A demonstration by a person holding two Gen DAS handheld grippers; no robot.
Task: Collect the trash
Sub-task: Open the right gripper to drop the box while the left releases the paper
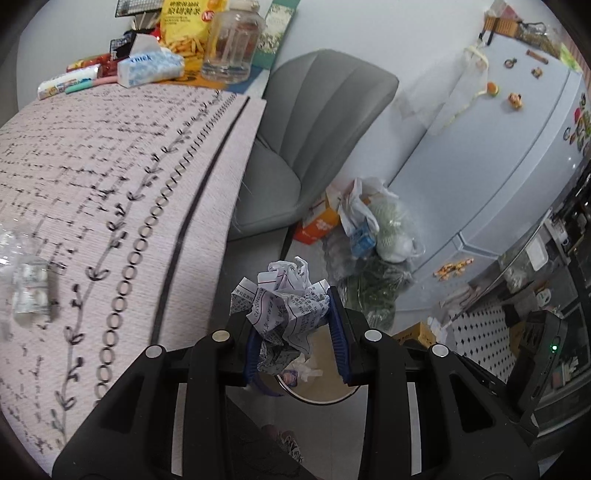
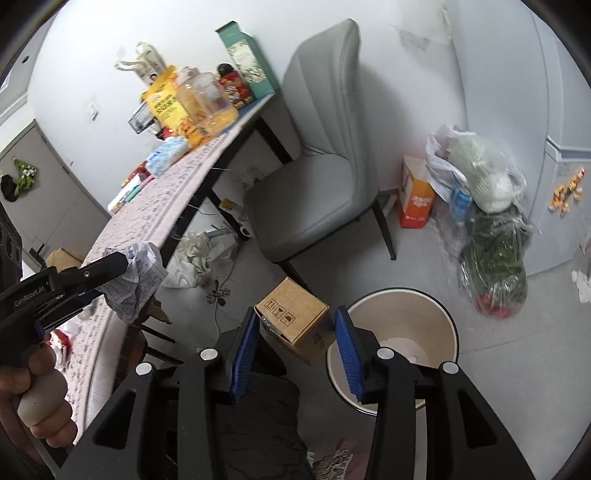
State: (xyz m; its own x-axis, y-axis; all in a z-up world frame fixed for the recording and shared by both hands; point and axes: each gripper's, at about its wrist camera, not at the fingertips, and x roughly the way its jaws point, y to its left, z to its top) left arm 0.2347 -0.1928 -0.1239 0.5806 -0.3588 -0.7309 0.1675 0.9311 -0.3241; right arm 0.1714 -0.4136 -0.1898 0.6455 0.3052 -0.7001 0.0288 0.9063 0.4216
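Note:
My left gripper (image 1: 295,332) is shut on a crumpled ball of printed paper (image 1: 284,306), held in the air just past the table's edge, above the round trash bin (image 1: 317,397) on the floor. The right wrist view shows the same gripper (image 2: 122,280) with the paper ball (image 2: 138,278) at the table's edge. My right gripper (image 2: 299,350) is open and empty, above the floor between a small cardboard box (image 2: 295,314) and the cream trash bin (image 2: 424,314). A crumpled clear plastic wrapper (image 1: 29,280) lies on the tablecloth at the left.
The table (image 1: 110,166) has a patterned cloth, with a tissue pack (image 1: 147,66), snack bag (image 1: 188,29) and glass jar (image 1: 232,44) at its far end. A grey chair (image 2: 314,166) stands beside it. Plastic bags (image 2: 487,206) and an orange box (image 2: 415,199) lie by the fridge (image 1: 498,147).

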